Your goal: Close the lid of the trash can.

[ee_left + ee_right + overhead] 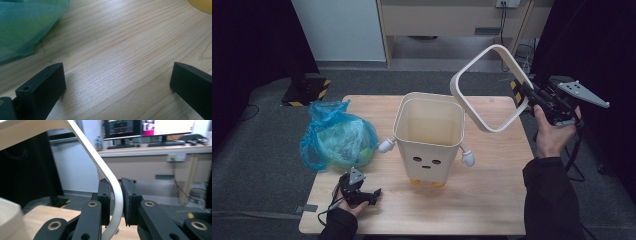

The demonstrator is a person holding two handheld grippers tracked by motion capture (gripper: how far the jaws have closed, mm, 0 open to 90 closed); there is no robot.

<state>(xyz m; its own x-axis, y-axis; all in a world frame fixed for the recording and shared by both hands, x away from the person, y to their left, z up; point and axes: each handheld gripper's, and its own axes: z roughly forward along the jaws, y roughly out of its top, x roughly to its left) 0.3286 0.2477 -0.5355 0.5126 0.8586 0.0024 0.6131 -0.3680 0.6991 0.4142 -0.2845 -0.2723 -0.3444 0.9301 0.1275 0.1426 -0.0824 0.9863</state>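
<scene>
The rim ring [486,90] is pinched by the right gripper [532,96]; it should be lifted level, clear of the bin [429,137]. Left gripper [362,192] jaws are spread.

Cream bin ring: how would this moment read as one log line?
right gripper: shut on ring frame, lifted off bin | left gripper: open, on table | blue bag: beside bin

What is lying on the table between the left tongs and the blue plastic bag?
Nothing: in the left gripper view, bare wooden table runs from the open left tongs to the blue plastic bag.
</scene>
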